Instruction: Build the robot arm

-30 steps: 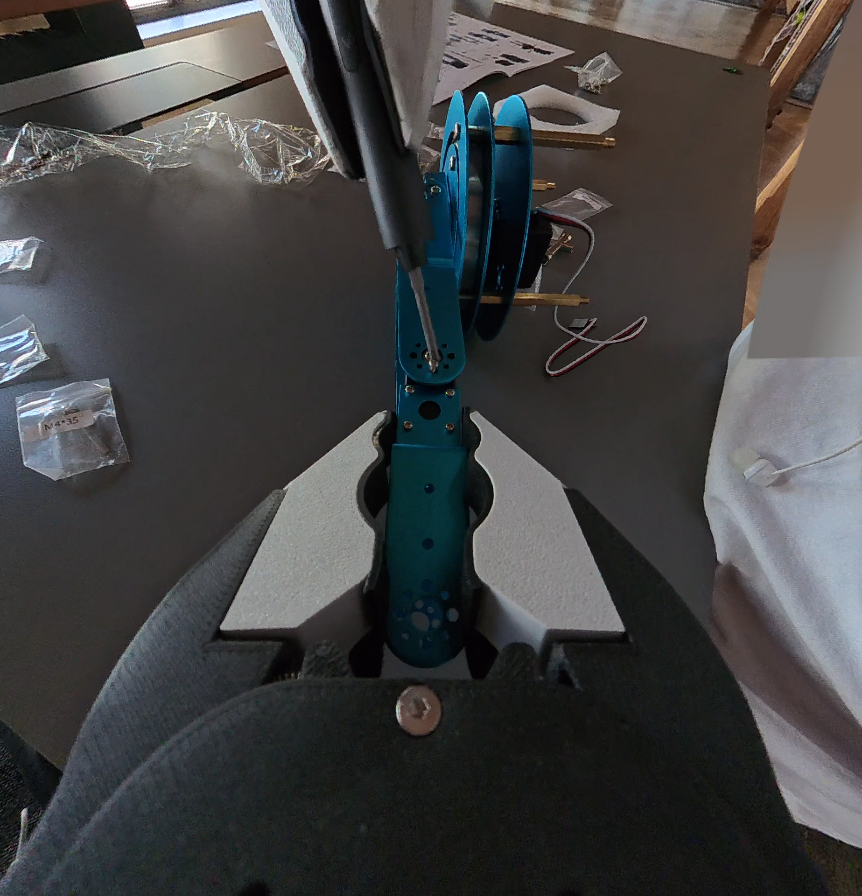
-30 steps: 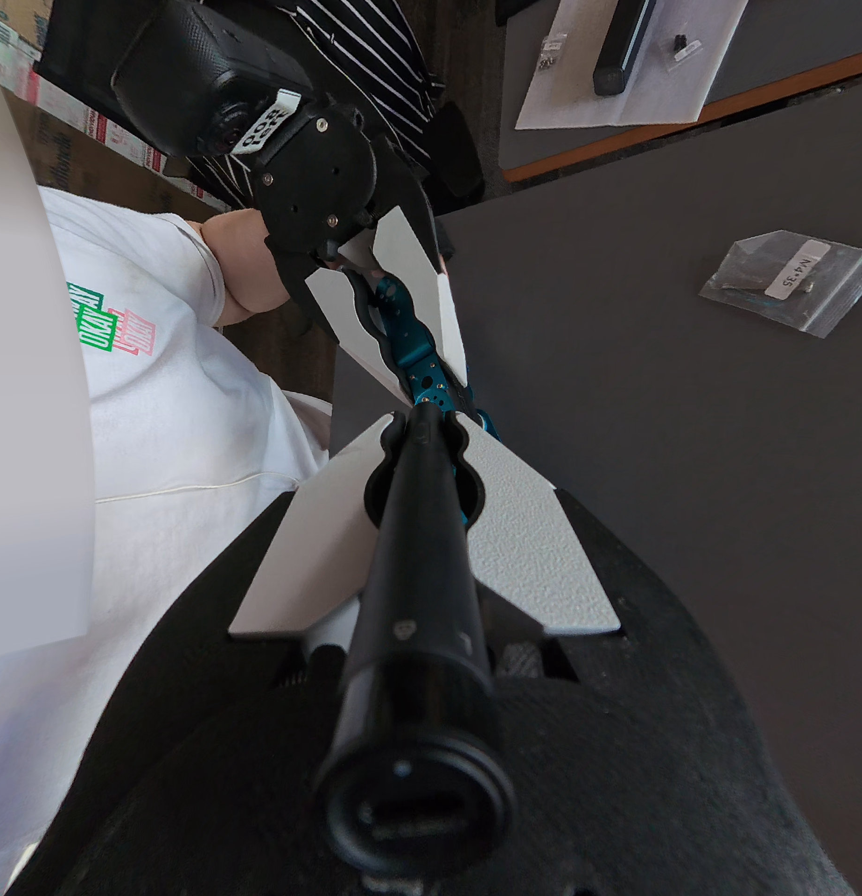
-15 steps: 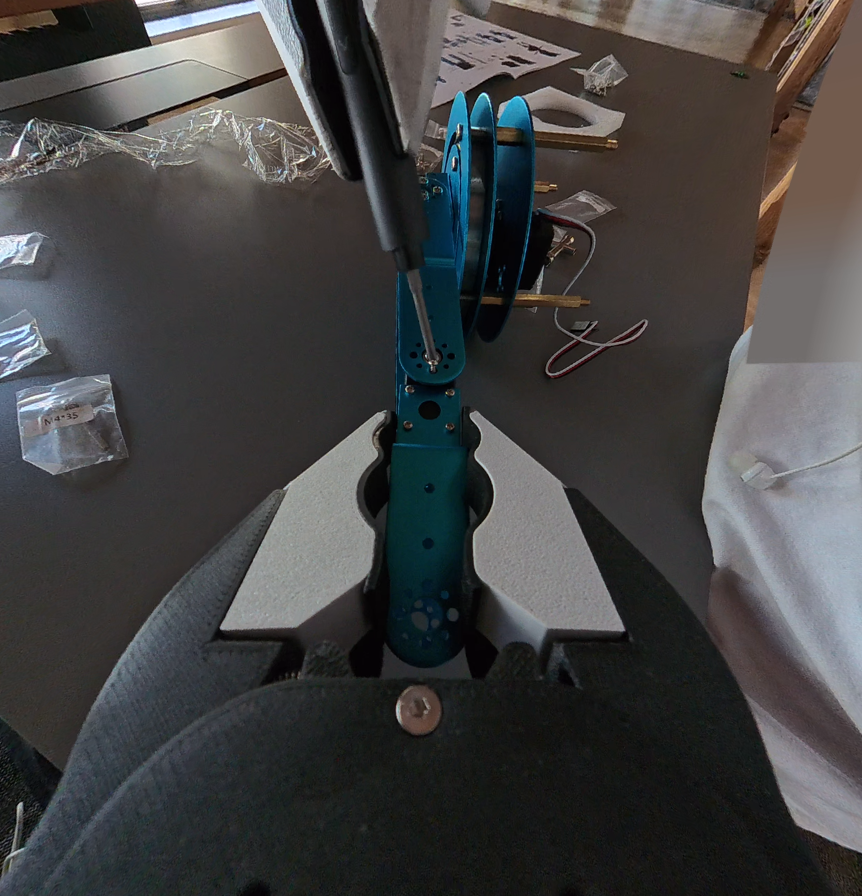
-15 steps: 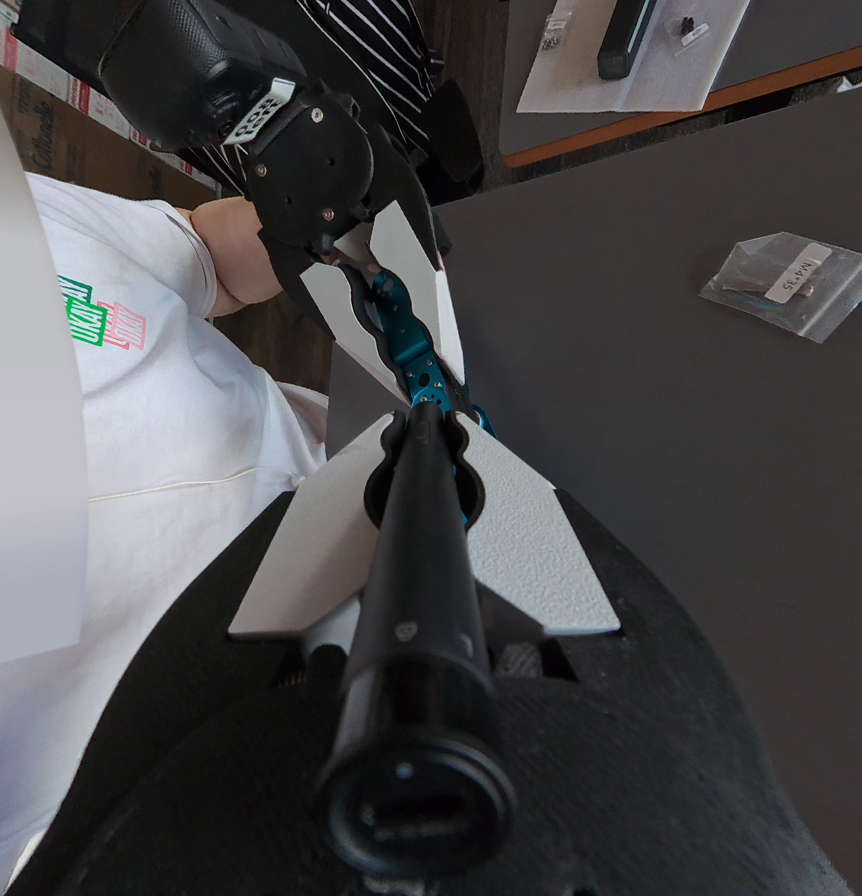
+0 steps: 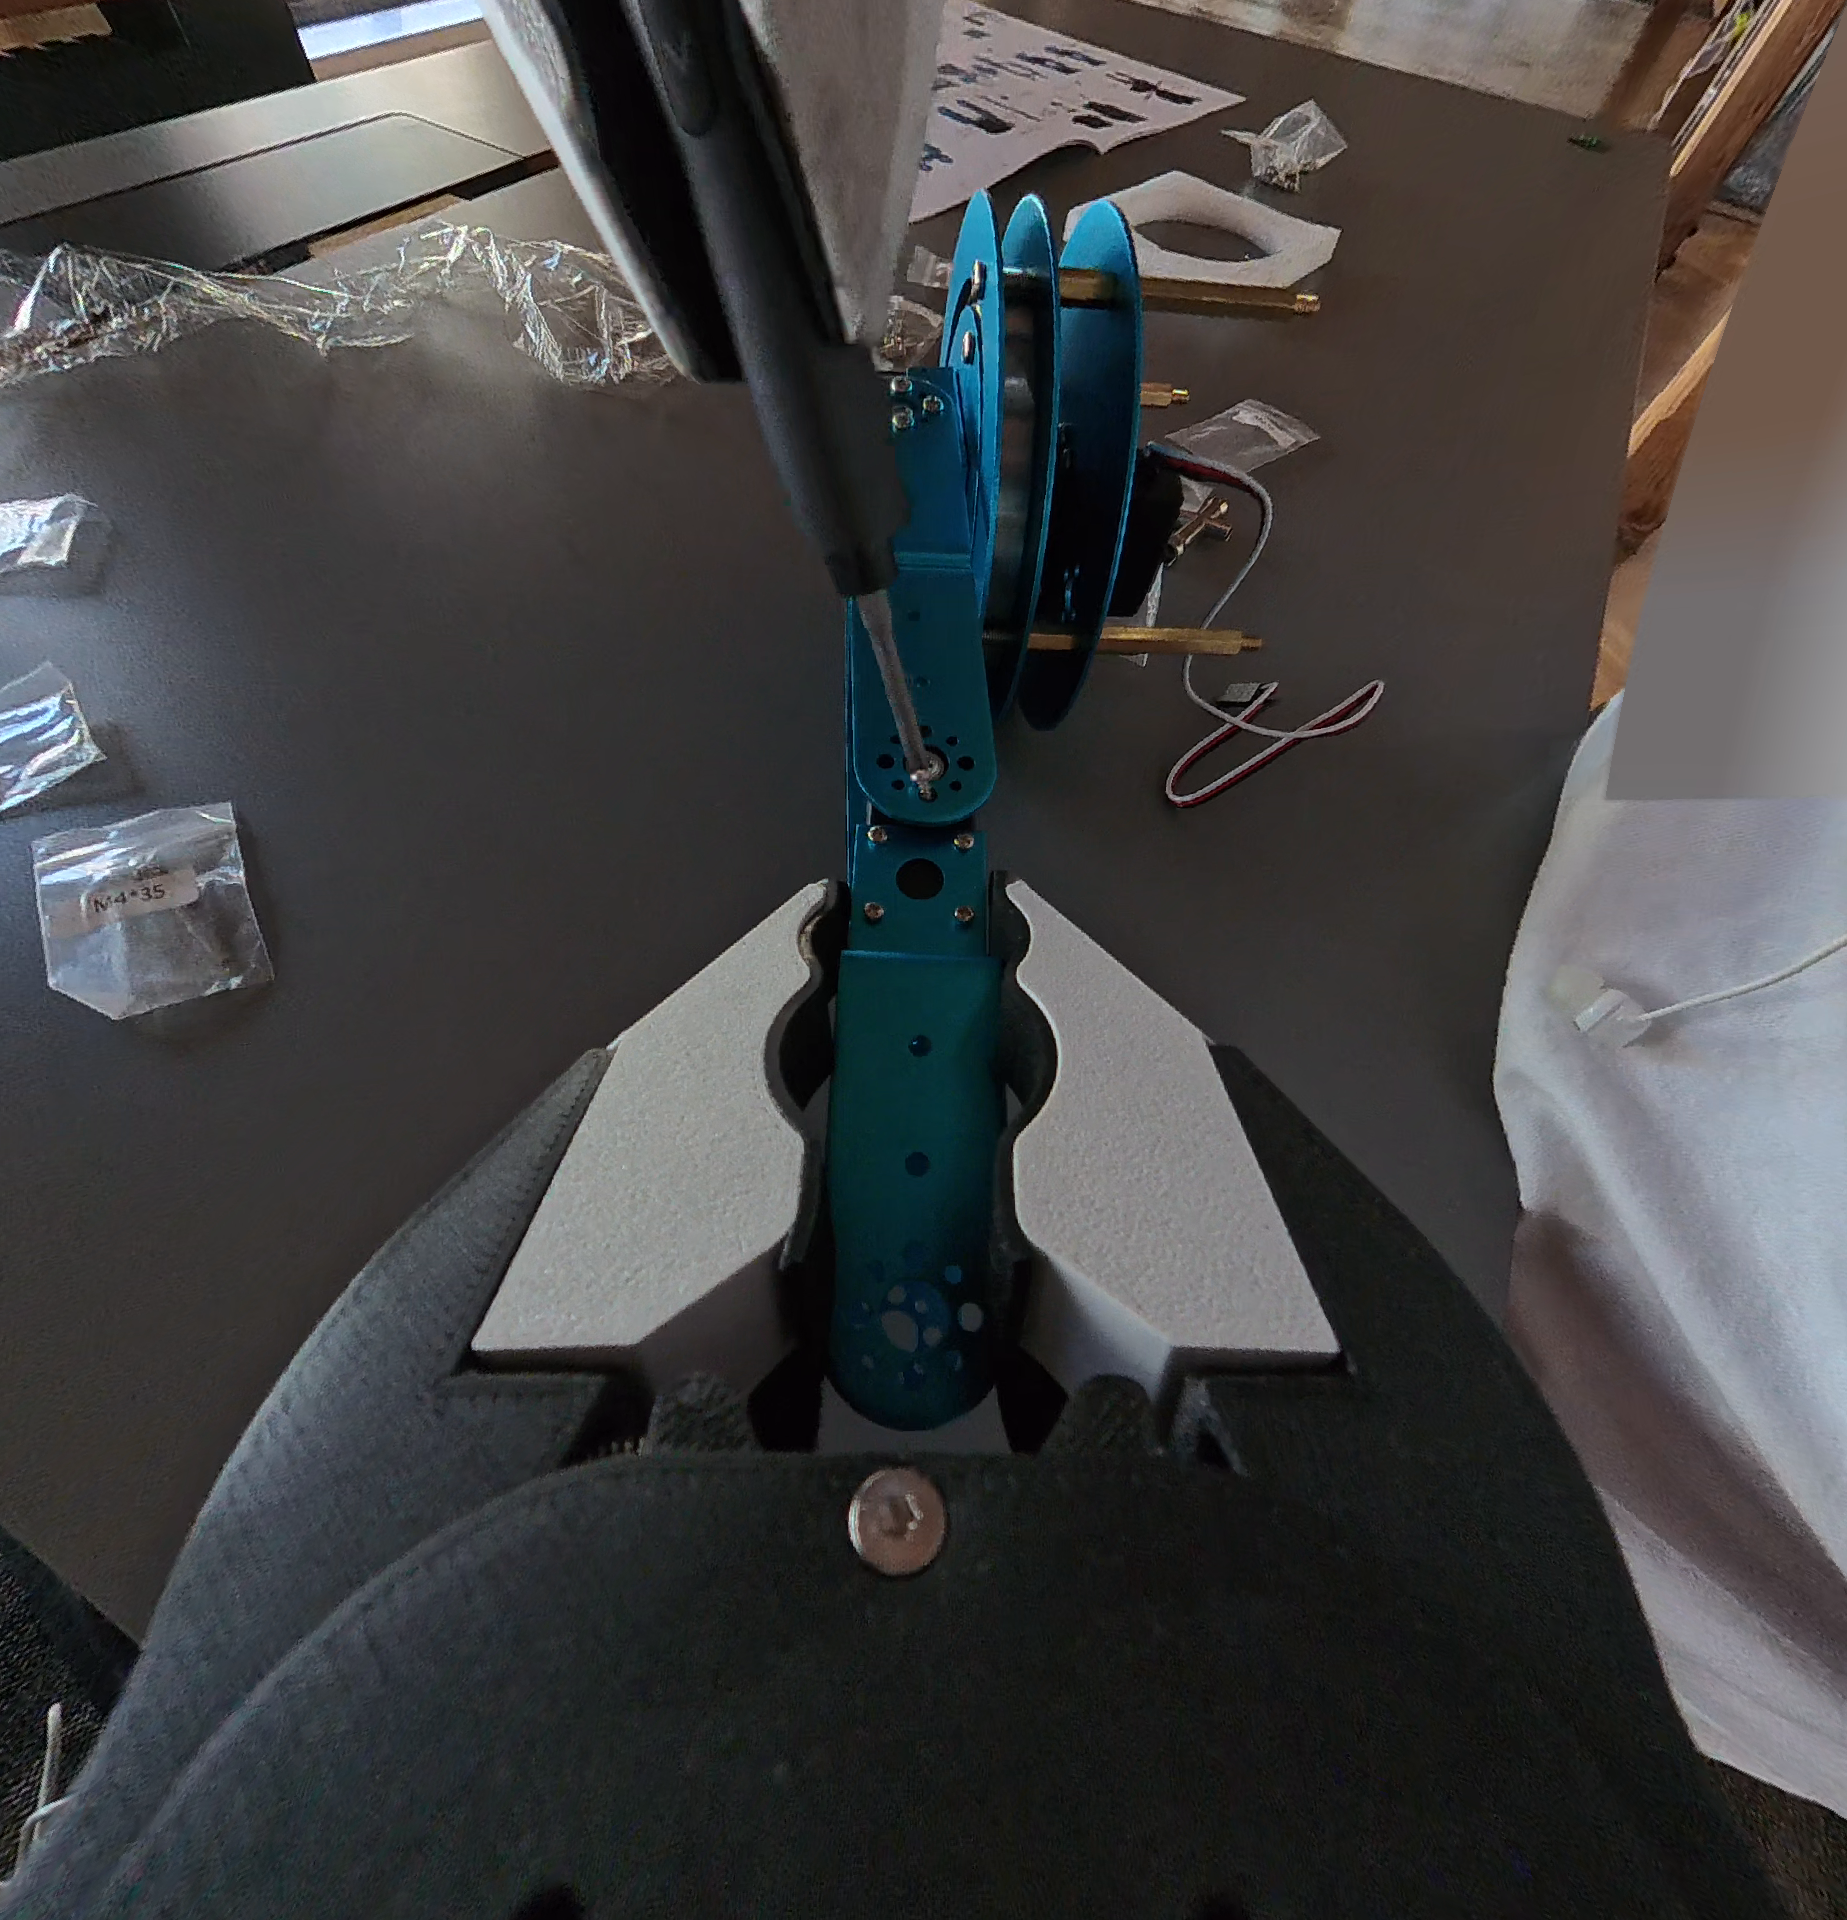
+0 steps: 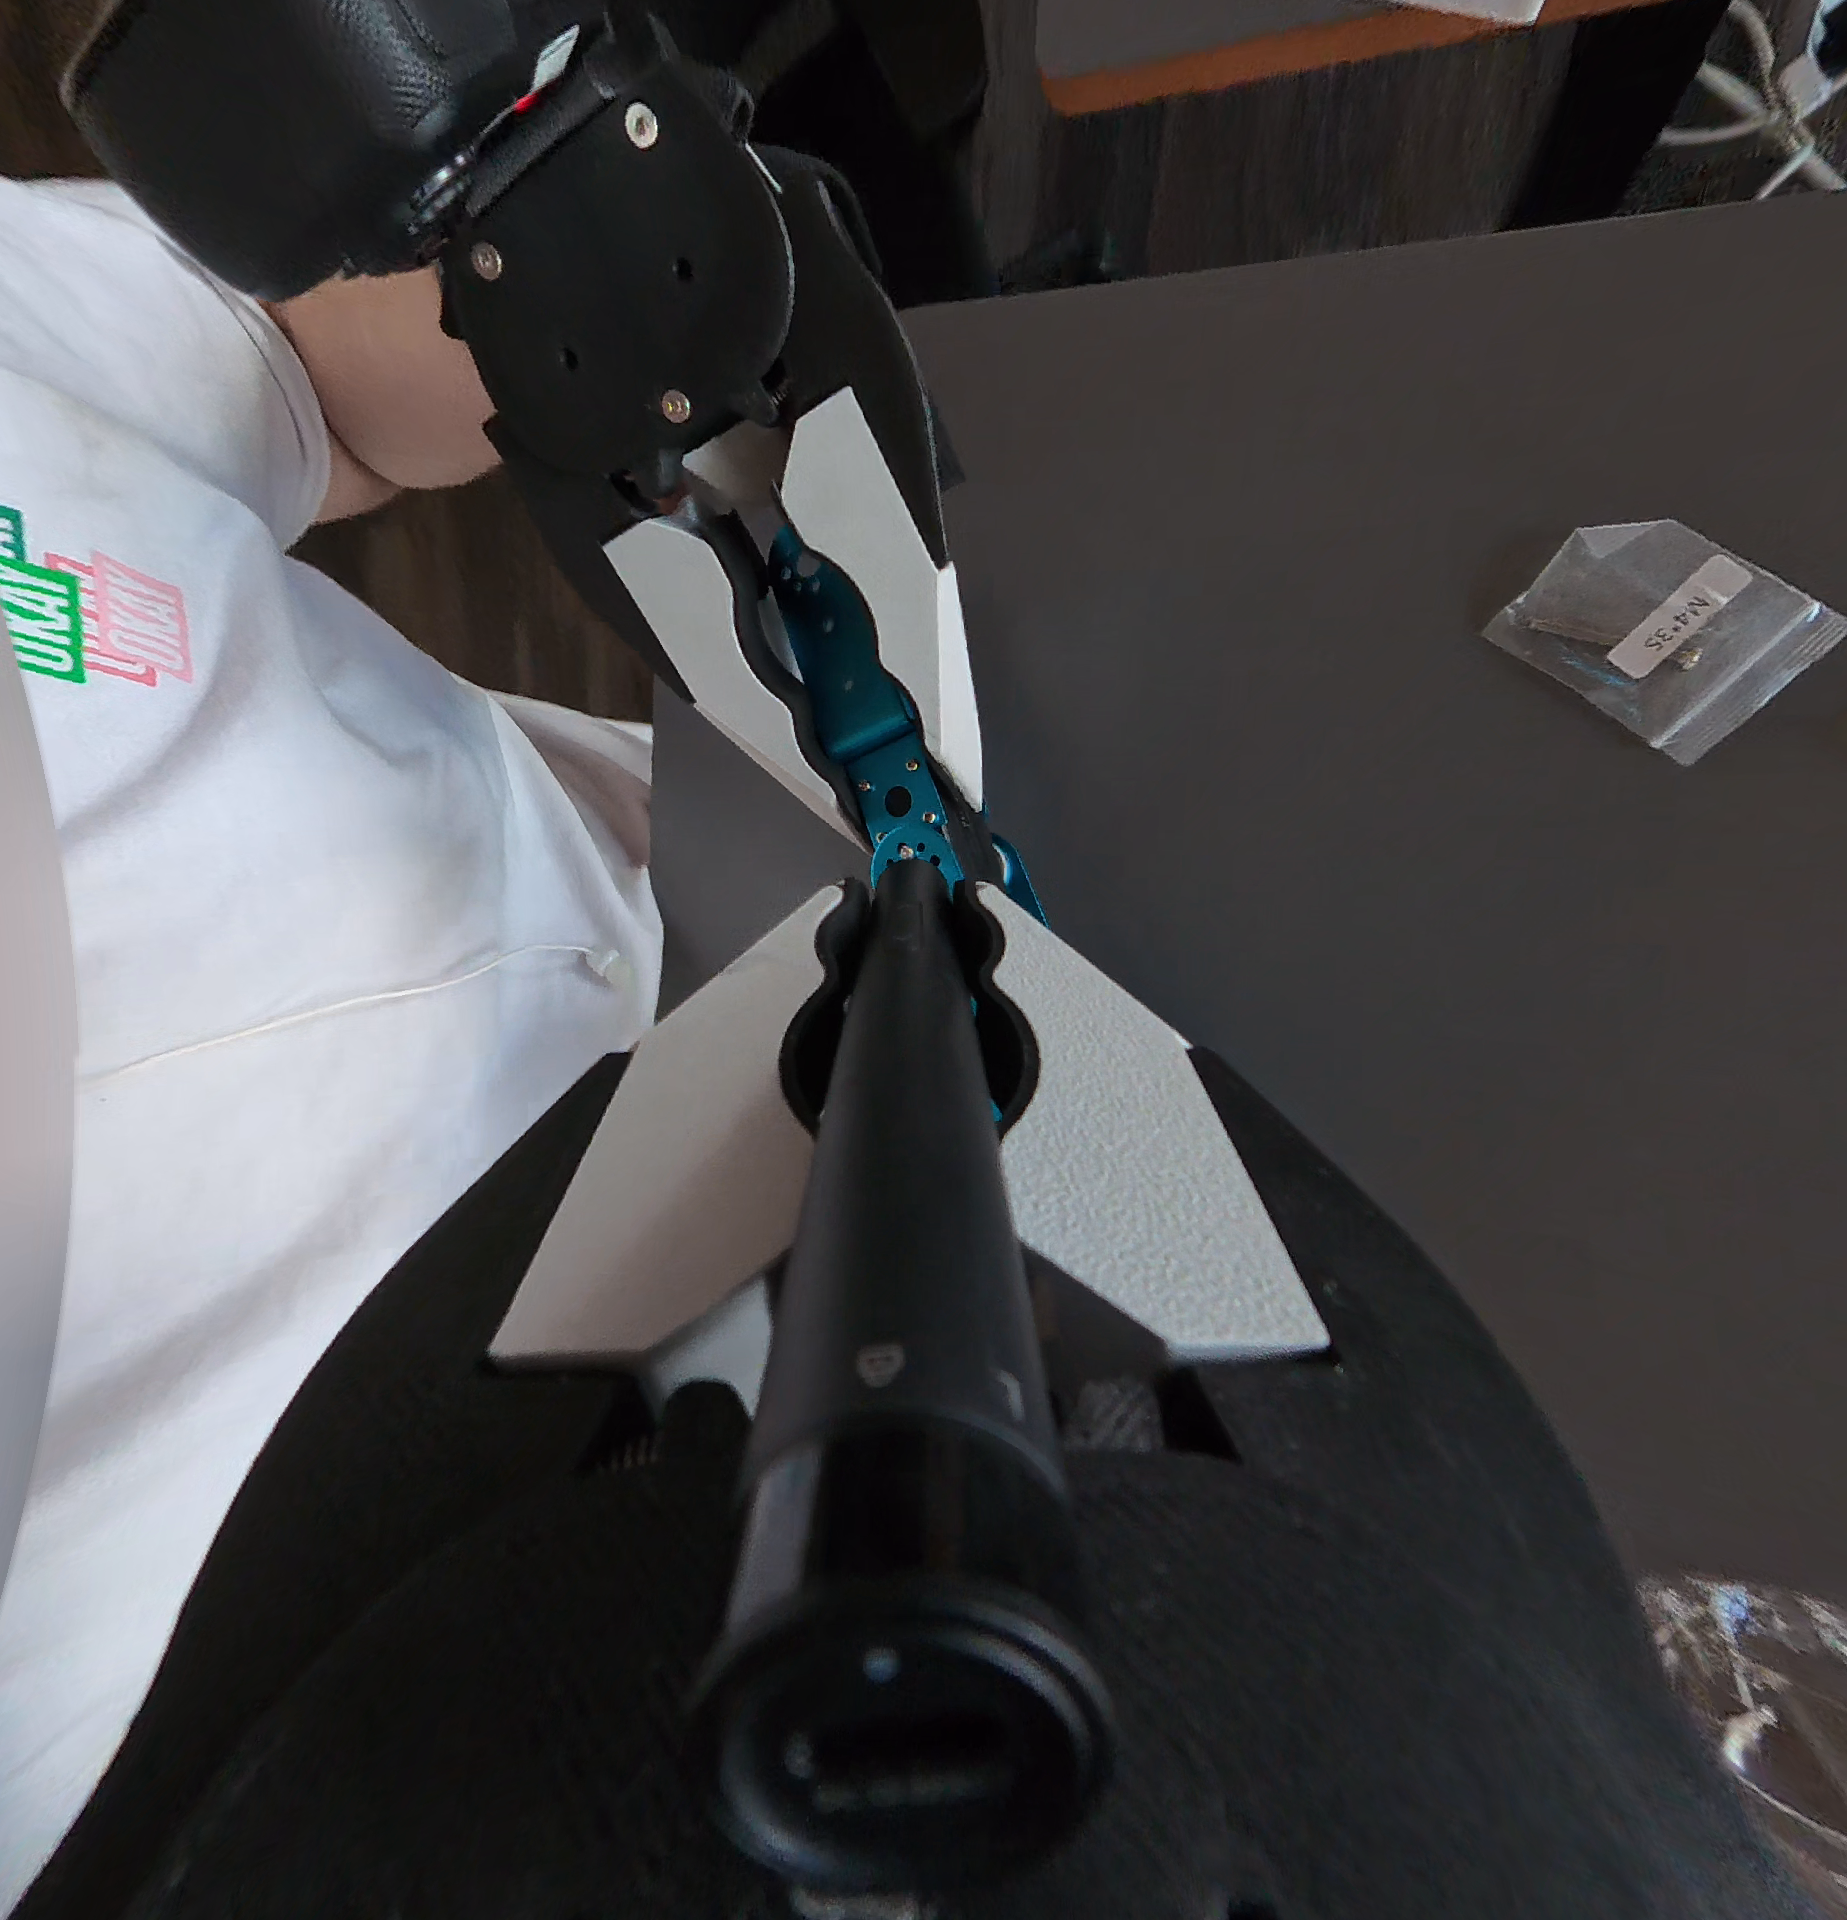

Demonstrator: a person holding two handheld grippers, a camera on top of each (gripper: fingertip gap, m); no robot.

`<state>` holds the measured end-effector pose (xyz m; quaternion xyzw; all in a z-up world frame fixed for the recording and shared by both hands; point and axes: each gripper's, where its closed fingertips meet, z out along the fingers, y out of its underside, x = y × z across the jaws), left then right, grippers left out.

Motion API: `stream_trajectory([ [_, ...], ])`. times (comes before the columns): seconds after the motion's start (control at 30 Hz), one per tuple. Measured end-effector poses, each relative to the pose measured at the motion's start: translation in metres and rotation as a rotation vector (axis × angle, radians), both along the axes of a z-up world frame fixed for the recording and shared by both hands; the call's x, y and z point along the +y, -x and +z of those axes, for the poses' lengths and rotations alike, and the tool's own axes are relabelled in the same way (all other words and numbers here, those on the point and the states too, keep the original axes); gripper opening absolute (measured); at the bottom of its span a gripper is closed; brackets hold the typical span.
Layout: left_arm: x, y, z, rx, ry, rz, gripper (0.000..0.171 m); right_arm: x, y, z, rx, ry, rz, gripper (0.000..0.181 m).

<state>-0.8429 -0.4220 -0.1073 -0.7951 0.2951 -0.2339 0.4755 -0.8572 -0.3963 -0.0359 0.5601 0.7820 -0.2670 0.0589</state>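
Observation:
My left gripper (image 5: pixel 917 894) is shut on a blue metal bracket arm (image 5: pixel 917 1122) that joins a blue assembly of round plates (image 5: pixel 1044 457) with brass standoffs lying on the dark table. My right gripper (image 6: pixel 908 904) is shut on a black screwdriver (image 6: pixel 898 1247). In the left wrist view the screwdriver (image 5: pixel 794 395) comes down from above, and its silver tip (image 5: pixel 921 769) sits on a screw in the round end of the bracket. The right wrist view shows the left gripper (image 6: pixel 877 769) holding the blue bracket (image 6: pixel 857 696) just past the screwdriver's tip.
Small clear bags of hardware (image 5: pixel 150 909) (image 6: pixel 1667 639) lie on the dark table (image 5: pixel 483 644). Crumpled clear film (image 5: pixel 275 301), a printed sheet (image 5: pixel 1064 104), a white foam ring (image 5: pixel 1199 234) and a red, white and black wire (image 5: pixel 1272 727) lie farther off. A person in a white shirt (image 6: pixel 275 935) is close by. Left tips to right tips: about 8 centimetres.
The right gripper has tilted and moved a little, so the left gripper and bag sit differently in its view. The screwdriver tip stays on the same screw. The left gripper holds still.

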Motion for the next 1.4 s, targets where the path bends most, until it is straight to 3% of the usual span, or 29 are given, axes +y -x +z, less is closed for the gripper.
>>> stream_trajectory([
  [0.47, 0.001, 0.0, 0.001, -0.006, 0.004, 0.001, 0.026, -0.011, 0.005, 0.002, -0.133, -0.161, 0.19, 0.018],
  [1.4, -0.002, -0.002, 0.001, -0.006, 0.008, -0.001, 0.026, -0.004, -0.003, 0.004, -0.095, -0.134, 0.141, 0.018],
])
